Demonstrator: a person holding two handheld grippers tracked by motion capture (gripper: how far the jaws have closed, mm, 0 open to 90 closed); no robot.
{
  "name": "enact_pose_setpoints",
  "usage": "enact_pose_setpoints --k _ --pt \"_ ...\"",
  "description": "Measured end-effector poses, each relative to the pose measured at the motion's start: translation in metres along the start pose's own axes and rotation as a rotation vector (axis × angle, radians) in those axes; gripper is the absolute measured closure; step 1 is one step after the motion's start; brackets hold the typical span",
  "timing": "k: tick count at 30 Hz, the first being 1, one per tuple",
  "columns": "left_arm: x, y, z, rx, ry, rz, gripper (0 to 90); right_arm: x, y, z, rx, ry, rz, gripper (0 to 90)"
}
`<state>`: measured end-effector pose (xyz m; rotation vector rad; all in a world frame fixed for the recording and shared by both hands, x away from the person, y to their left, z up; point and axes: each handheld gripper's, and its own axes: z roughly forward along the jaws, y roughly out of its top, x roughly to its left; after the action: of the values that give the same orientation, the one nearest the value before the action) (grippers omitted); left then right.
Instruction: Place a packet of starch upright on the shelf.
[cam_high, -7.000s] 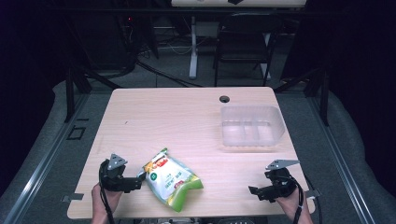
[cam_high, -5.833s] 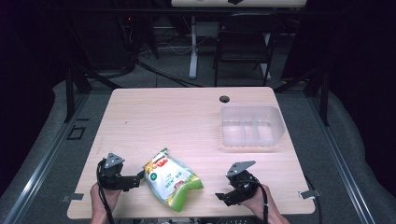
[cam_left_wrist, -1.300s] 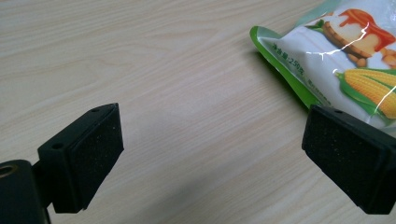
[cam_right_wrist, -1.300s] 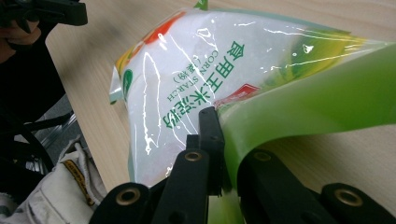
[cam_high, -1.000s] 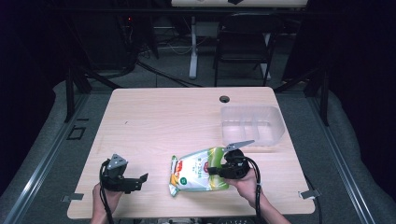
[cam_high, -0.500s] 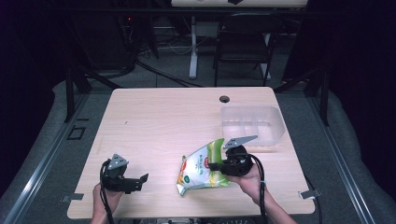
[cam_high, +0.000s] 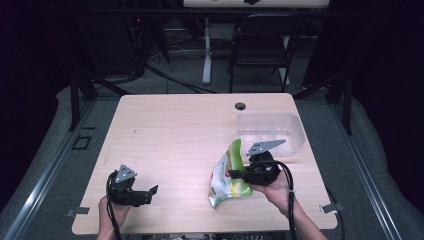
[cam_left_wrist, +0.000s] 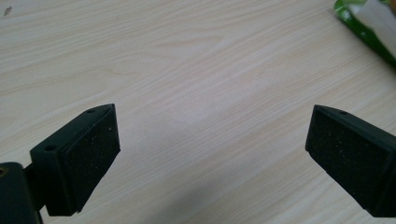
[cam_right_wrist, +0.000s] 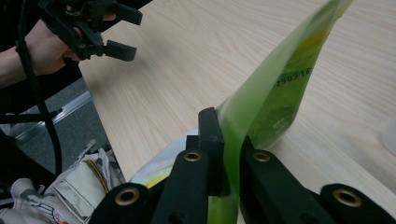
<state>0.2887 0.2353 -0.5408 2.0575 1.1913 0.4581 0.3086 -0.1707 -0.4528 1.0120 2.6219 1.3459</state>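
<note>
The right tool (cam_high: 239, 174) is pinching the green bag (cam_high: 226, 176) by its side edge, and its two jaws are pressed tight on the thin foil, as the right gripper view (cam_right_wrist: 229, 154) is showing up close. A few seconds ago the bag was lying flat near the left tool, at the front of the worktop (cam_high: 190, 130). Now it is hanging off the right tool, tipped up on end, with its low corner just about touching the wood. It is also sitting farther to the right than a second ago and a bit higher. So the bag is on its way, and it is probably heading for the clear tub (cam_high: 272, 131), which is standing just behind it near the right edge. The tub is looking empty; I am seeing nothing inside it, though its walls are cloudy. The left tool (cam_high: 145, 192) is staying put at the front left, with its jaws wide apart and nothing between them, just bare wood in the left gripper view (cam_left_wrist: 210, 154). The bag is not yet over the tub, so the lift is only partly done.
</note>
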Motion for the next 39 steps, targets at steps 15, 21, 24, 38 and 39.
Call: enact_pose_setpoints --k 15,21,24,38,39 --pt "-0.003 0.001 0.000 0.000 -0.009 0.028 4.0 -0.014 -0.002 -0.022 -0.016 -0.028 0.032 90.0" --pt "-0.002 0.001 0.002 0.003 -0.015 0.031 4.0 -0.019 0.000 -0.033 -0.016 -0.042 0.047 90.0" --pt "-0.002 0.001 0.002 0.003 -0.026 0.031 4.1 -0.022 0.001 -0.038 -0.006 -0.044 0.042 90.0" --pt "-0.005 0.003 -0.001 -0.031 -0.024 0.044 5.0 -0.031 0.018 -0.063 -0.023 -0.057 0.056 90.0" --pt "-0.006 0.003 -0.002 -0.035 -0.022 0.045 5.1 -0.033 0.020 -0.064 -0.021 -0.059 0.054 90.0"
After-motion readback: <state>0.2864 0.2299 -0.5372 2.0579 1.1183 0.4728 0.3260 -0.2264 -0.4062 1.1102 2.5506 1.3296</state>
